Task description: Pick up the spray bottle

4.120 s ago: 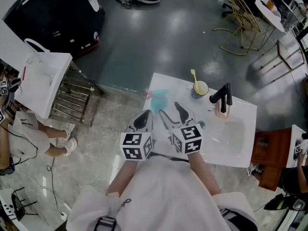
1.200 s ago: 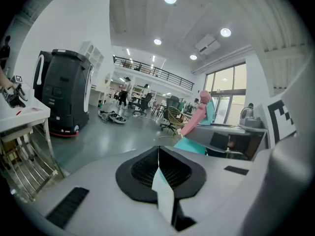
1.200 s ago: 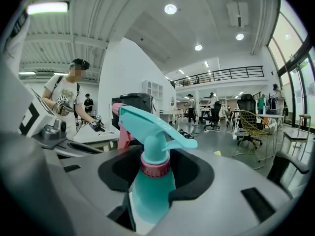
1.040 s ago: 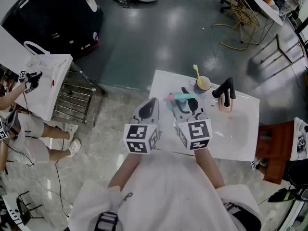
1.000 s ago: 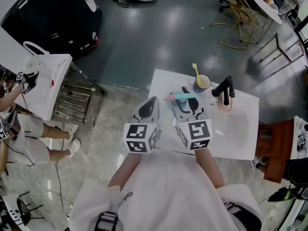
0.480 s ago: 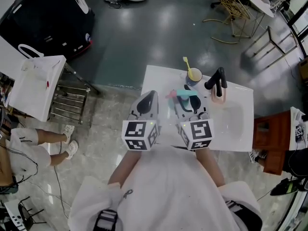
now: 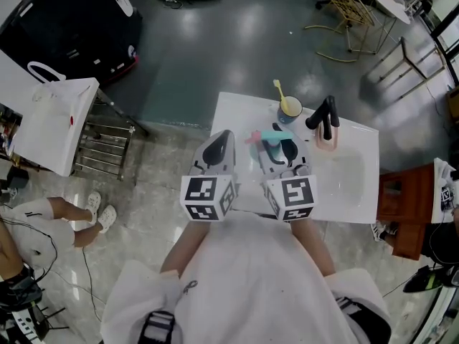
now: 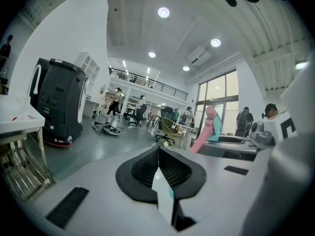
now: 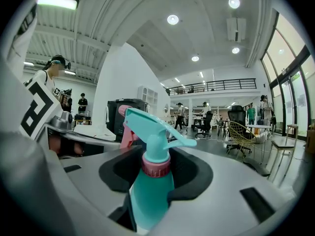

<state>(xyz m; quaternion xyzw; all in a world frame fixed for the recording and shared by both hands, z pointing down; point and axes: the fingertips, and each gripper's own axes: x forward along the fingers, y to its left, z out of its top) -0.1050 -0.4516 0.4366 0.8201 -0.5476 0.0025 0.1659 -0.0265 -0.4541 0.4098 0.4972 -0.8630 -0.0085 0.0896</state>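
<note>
Here, the left gripper hovers with its jaws pressed together on nothing, while the right gripper is clamped on the teal plastic spray bottle with a pink trigger, above the white washbasin counter.

Smooth plastic spray bottle, glossy countertop, polished floor

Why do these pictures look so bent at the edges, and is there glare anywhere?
Left gripper view: a wide-angle lens bows the room into a circle with black corners, and the ceiling light blows out white. Right gripper view: same curve, so the close spray bottle looms oversized yet sharp. Head view: soft glare patches on the grey floor; the white counter looks washed out.
</note>
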